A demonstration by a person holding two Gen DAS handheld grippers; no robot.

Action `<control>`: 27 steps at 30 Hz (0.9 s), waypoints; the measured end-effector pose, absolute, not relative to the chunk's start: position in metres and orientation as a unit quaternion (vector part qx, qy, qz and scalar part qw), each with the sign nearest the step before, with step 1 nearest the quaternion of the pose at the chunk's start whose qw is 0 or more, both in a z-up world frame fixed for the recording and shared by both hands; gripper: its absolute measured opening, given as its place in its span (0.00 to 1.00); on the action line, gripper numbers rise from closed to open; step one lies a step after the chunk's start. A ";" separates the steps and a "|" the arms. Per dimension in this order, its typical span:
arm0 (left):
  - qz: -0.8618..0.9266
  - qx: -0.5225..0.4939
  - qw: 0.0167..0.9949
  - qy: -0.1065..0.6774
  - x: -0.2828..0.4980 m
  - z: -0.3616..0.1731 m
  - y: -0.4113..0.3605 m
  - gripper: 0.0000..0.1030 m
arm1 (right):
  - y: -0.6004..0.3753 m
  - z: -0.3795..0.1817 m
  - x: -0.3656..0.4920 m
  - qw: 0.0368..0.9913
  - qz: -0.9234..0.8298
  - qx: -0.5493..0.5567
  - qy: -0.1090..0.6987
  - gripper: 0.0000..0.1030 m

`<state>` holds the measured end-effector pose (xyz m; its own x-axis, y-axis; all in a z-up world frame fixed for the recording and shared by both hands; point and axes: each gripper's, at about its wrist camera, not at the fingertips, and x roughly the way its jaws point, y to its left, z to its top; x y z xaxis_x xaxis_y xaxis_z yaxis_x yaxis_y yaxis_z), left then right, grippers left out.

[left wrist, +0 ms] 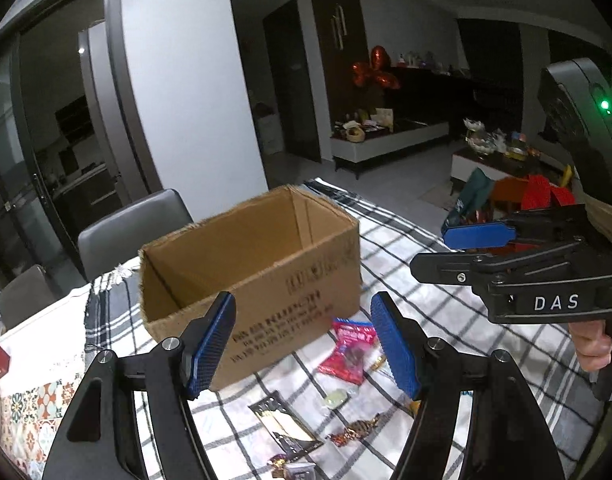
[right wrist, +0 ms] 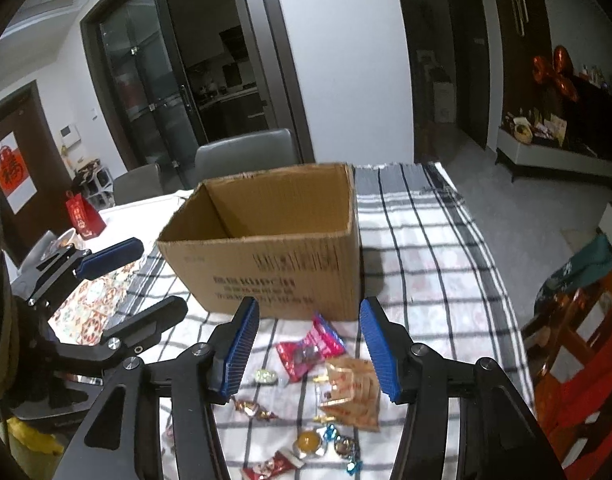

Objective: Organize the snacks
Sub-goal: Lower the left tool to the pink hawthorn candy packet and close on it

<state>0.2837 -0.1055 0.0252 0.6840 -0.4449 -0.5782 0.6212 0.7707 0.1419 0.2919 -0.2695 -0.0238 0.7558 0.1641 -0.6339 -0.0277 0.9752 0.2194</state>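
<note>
Right wrist view: our right gripper (right wrist: 309, 354) gapes over the red snack packet (right wrist: 308, 350) | cardboard box (right wrist: 274, 256) beyond | left gripper (left wrist: 304, 354) spread, empty.

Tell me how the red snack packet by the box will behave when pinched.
The red packet looks like thin glossy film, so probably light, floppy and a bit slippery. It lies flat on the cloth, so fingers may need an edge.

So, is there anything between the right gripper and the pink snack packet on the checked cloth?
Nothing visible. The right gripper is open above the pink snack packet, which lies free before the brown cardboard box; other sweets lie beside it, not over it.
</note>
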 end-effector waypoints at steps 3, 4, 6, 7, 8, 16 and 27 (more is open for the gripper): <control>-0.303 0.172 0.896 0.274 0.283 0.014 -0.107 0.67 | -0.272 -0.035 0.291 0.928 0.051 0.106 0.355 0.52; -0.306 0.174 0.894 0.277 0.283 0.011 -0.109 0.67 | -0.273 -0.041 0.291 0.925 0.050 0.112 0.360 0.52; -0.312 0.182 0.889 0.282 0.283 0.003 -0.111 0.67 | -0.275 -0.053 0.289 0.921 0.047 0.119 0.368 0.52; -0.315 0.185 0.887 0.283 0.281 -0.001 -0.113 0.67 | -0.277 -0.057 0.288 0.920 0.046 0.121 0.370 0.52; -0.318 0.190 0.884 0.285 0.281 -0.005 -0.115 0.67 | -0.278 -0.063 0.288 0.918 0.043 0.122 0.375 0.52; -0.338 0.224 0.859 0.312 0.286 -0.039 -0.127 0.67 | -0.284 -0.101 0.287 0.900 0.037 0.137 0.411 0.52; -0.360 0.238 0.828 0.358 0.312 -0.079 -0.144 0.66 | -0.291 -0.140 0.299 0.882 0.034 0.158 0.443 0.52</control>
